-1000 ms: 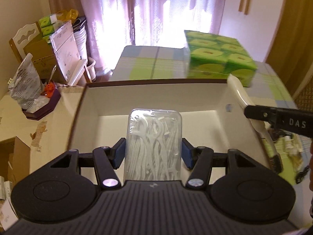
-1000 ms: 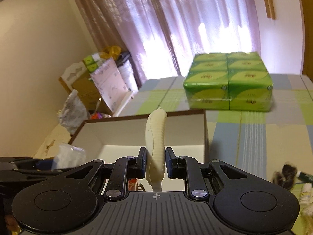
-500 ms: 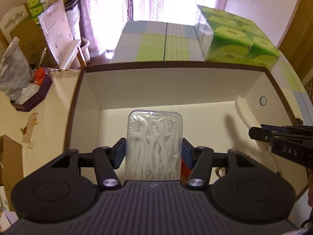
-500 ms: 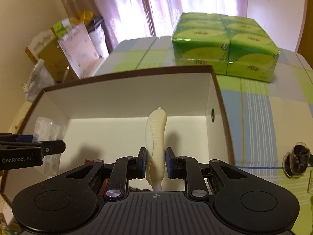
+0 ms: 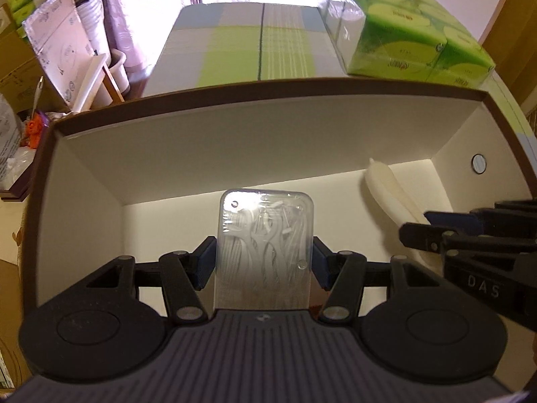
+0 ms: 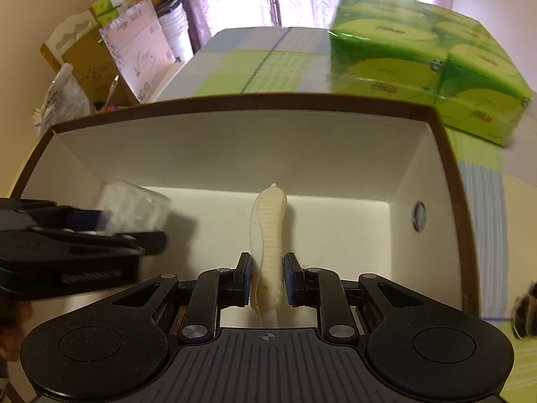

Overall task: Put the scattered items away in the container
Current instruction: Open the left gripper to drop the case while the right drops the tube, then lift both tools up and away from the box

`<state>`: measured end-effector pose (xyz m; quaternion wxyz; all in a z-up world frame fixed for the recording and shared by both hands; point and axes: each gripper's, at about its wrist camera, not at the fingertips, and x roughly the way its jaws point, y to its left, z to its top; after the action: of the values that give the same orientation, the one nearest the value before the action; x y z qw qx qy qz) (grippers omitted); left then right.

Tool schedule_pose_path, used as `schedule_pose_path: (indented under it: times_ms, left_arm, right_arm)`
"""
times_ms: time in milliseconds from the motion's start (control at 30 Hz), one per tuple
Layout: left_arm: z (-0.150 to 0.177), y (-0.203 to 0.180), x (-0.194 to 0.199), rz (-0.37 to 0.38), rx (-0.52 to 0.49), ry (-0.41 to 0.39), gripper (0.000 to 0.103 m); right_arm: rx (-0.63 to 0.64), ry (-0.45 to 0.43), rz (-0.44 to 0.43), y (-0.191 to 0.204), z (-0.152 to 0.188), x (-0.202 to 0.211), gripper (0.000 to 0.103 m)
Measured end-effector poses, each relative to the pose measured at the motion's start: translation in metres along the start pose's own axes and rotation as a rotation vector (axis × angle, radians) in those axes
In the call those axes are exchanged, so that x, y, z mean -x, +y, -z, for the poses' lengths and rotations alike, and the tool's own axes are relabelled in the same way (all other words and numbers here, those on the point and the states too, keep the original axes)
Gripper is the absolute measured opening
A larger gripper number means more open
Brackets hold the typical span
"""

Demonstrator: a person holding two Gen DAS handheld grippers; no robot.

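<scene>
The container is a box with a brown rim (image 5: 268,89) and white inner walls (image 6: 235,147). My left gripper (image 5: 264,262) is shut on a clear plastic case of white floss picks (image 5: 265,235), held low inside the box on its left side. My right gripper (image 6: 267,277) is shut on a cream ribbed handle (image 6: 270,235) that points toward the box's far wall, right of the middle. Each view shows the other side too: the cream handle (image 5: 386,188) at the right, the floss case (image 6: 134,205) at the left. The handle's lower end is hidden.
A green multipack of tissue boxes (image 6: 419,60) stands on the checked tablecloth (image 5: 255,47) behind the box. Cardboard, a pink-white package (image 6: 137,53) and bags crowd the left. A dark small object (image 6: 527,309) lies on the cloth to the right. The right wall has a round hole (image 6: 418,220).
Both grippers have moved forward and down, from above the box's near edge to inside it, carrying their items. Neither grip has changed.
</scene>
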<state>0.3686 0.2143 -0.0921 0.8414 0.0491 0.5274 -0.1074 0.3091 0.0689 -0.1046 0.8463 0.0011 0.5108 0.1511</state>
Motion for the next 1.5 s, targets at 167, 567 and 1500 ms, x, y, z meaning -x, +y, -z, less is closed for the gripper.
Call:
schedule_pose_path:
  times_ms: [167,567,1500]
  left_arm:
    - [-0.005,-0.004,-0.013,0.03,0.004,0.034,0.054]
    - [-0.004,-0.002,-0.017,-0.007,-0.003,0.066,0.066]
    - [0.021,-0.001,0.059,-0.085,0.052,-0.025,0.09]
  right_arm:
    - [-0.028,0.074,-0.026,-0.005,-0.002,-0.012,0.022]
    - [-0.062,0.087,-0.009,-0.017,0.003,-0.006,0.078]
    - [0.029,-0.062,0.013,0.021,0.021,0.06,0.094]
